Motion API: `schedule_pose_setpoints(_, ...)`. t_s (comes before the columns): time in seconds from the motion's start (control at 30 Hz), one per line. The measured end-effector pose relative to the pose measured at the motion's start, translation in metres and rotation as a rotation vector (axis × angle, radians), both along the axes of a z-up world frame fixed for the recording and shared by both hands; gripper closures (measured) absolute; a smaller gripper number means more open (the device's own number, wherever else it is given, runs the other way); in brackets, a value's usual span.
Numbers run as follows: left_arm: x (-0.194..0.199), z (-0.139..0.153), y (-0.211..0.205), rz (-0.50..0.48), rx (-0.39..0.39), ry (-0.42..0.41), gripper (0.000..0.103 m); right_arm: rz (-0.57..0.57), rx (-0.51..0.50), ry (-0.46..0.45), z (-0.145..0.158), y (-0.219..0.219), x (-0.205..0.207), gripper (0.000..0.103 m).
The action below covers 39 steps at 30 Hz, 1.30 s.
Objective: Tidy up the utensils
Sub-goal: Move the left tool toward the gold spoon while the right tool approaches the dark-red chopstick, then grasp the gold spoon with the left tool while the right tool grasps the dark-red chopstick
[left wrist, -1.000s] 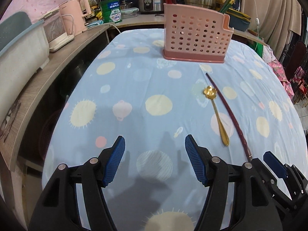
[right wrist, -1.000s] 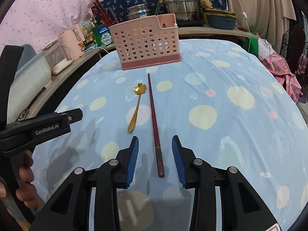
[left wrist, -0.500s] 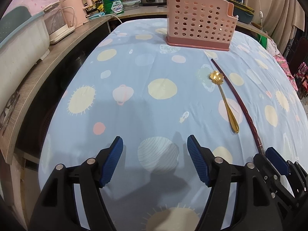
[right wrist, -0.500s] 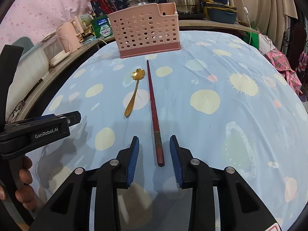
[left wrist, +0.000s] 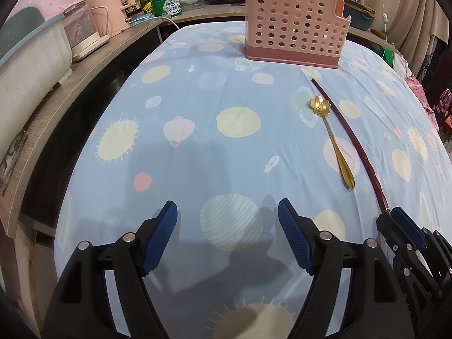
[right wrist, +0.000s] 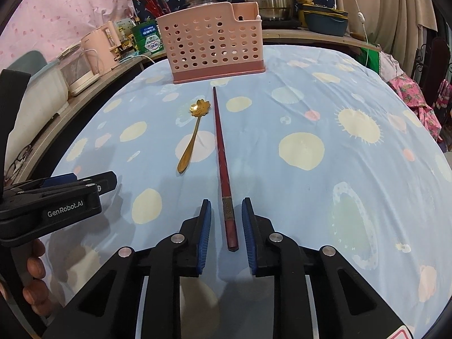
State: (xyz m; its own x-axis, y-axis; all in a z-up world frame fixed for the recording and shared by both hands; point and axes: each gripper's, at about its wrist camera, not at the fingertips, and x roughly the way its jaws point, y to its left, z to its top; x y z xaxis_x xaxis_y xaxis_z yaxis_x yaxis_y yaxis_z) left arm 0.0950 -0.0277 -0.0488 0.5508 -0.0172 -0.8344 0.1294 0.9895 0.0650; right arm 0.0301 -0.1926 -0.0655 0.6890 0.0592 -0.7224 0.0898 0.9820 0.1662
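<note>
A dark red chopstick (right wrist: 221, 152) lies on the blue patterned tablecloth (right wrist: 325, 169), pointing at a pink perforated utensil basket (right wrist: 213, 45). A gold flower-bowl spoon (right wrist: 192, 138) lies just left of it. My right gripper (right wrist: 224, 217) is open with its fingers on either side of the chopstick's near end, not touching it. My left gripper (left wrist: 227, 226) is open and empty over the cloth, left of the spoon (left wrist: 332, 135) and chopstick (left wrist: 353, 144). The basket (left wrist: 295, 32) stands at the far end. The right gripper's tip (left wrist: 401, 220) shows at the chopstick's near end.
A wooden counter (left wrist: 84, 65) runs along the left with a pink kettle (left wrist: 108, 8), a white appliance and a bin. Pots, a rice cooker and jars stand behind the basket. The left gripper body (right wrist: 56, 200) and the hand holding it sit at the right view's left edge.
My right gripper has moved forward and down so the chopstick's near end now lies between its fingers. My left gripper has dropped slightly and stays open.
</note>
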Motion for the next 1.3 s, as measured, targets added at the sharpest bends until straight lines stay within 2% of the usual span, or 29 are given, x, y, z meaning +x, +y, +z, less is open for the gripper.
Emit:
schedule_pose_setpoints(0.23, 0.0, -0.004, -0.001, -0.002, 0.002, 0.013, 0.031, -0.01, -0.005, 0.0, -0.001, -0.002, 0.001, 0.094)
schedule_pose_setpoints(0.43, -0.001, -0.003, -0.004, -0.015, -0.002, 0.01, 0.025, -0.028, -0.027, -0.01, -0.001, -0.004, -0.002, 0.096)
schedule_pose_setpoints(0.57, 0.0, -0.002, -0.012, -0.03, -0.017, 0.014, 0.024, -0.05, -0.015, -0.011, 0.0, -0.011, -0.003, 0.096)
schedule_pose_setpoints(0.73, 0.006, -0.004, -0.029, -0.067, -0.083, 0.051, 0.024, -0.071, 0.013, -0.009, 0.002, -0.019, -0.006, 0.096)
schedule_pose_setpoints(0.87, 0.014, -0.006, -0.045, -0.088, -0.1, 0.062, 0.024, -0.075, 0.03, -0.009, 0.004, -0.023, -0.008, 0.096)
schedule_pose_setpoints(0.97, 0.021, -0.007, -0.053, -0.098, -0.138, 0.08, 0.025, -0.076, 0.043, -0.011, 0.004, -0.026, -0.008, 0.096)
schedule_pose_setpoints(1.23, 0.026, -0.006, -0.071, -0.135, -0.17, 0.083, 0.028, -0.077, 0.07, -0.004, 0.001, -0.031, -0.008, 0.096)
schedule_pose_setpoints(1.3, 0.028, -0.008, -0.075, -0.137, -0.156, 0.084, 0.035, -0.077, 0.073, -0.003, 0.0, -0.031, -0.008, 0.096)
